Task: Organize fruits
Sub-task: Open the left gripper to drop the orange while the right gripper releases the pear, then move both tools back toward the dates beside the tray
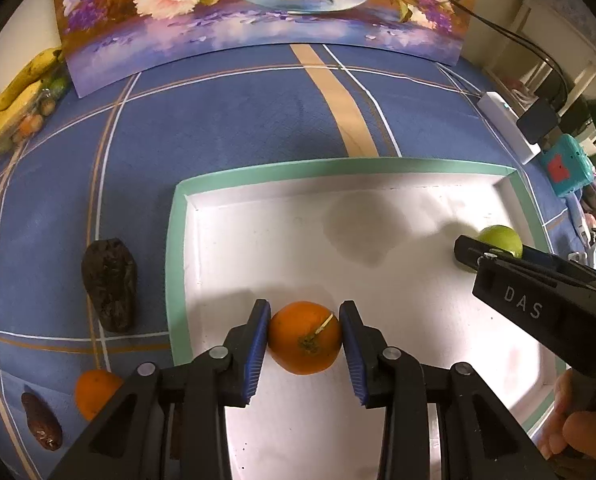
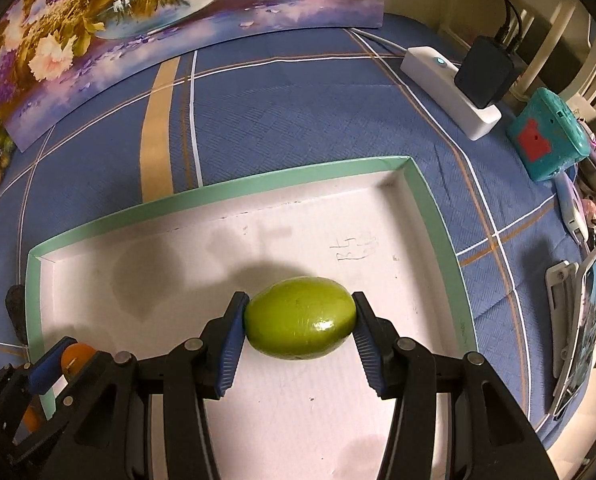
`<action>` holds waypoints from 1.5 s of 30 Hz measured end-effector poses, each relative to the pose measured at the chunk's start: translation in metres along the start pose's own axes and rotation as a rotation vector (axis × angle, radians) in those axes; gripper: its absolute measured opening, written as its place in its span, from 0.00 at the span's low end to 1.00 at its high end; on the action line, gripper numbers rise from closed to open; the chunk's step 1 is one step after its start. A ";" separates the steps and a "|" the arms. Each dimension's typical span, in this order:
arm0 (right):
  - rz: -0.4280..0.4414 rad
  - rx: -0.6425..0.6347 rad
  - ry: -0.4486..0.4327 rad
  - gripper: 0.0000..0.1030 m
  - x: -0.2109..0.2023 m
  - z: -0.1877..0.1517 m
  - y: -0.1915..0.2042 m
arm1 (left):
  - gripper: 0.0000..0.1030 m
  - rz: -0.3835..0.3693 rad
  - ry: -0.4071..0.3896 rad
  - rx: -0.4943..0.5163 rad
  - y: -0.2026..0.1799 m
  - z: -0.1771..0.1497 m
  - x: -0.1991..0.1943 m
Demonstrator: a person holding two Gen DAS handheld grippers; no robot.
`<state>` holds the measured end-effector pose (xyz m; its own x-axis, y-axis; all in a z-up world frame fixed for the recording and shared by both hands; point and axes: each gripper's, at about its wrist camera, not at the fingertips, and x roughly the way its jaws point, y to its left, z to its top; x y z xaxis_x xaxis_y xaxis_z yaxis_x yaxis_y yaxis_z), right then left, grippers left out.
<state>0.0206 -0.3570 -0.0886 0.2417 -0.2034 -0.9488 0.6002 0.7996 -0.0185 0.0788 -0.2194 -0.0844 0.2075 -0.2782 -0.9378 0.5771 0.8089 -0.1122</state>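
My left gripper [image 1: 304, 340] is shut on an orange [image 1: 305, 336] with a stem, held over the near left part of the white tray with a green rim [image 1: 175, 240]. My right gripper [image 2: 300, 320] is shut on a green mango [image 2: 300, 317], held over the tray's middle [image 2: 430, 208]. The mango also shows in the left wrist view [image 1: 502, 238] at the tray's right side, behind the right gripper's body. The left gripper with its orange [image 2: 75, 354] shows at the lower left of the right wrist view.
On the blue checked cloth left of the tray lie a dark avocado [image 1: 109, 284], a second orange [image 1: 95, 392] and a brown date-like fruit [image 1: 41, 422]. Bananas [image 1: 17, 88] and small fruits sit far left. A flower painting [image 1: 257, 20] stands behind. A power strip [image 2: 450, 92] and teal box [image 2: 548, 136] lie right.
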 end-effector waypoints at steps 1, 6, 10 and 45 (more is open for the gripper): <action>0.000 -0.002 0.000 0.51 0.001 0.000 0.000 | 0.42 0.001 -0.004 -0.002 0.001 0.000 0.000; -0.003 -0.004 0.000 0.57 0.005 0.001 0.000 | 0.57 -0.002 -0.005 -0.023 0.003 0.002 0.002; -0.013 -0.002 -0.003 0.67 0.006 0.001 0.000 | 0.65 0.002 -0.006 -0.023 0.004 0.002 0.002; 0.050 0.061 -0.115 0.90 -0.033 0.009 -0.018 | 1.00 0.203 -0.152 -0.226 0.065 0.020 -0.040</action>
<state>0.0090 -0.3698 -0.0538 0.3566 -0.2303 -0.9054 0.6297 0.7752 0.0508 0.1239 -0.1656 -0.0475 0.4253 -0.1595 -0.8909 0.3255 0.9454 -0.0139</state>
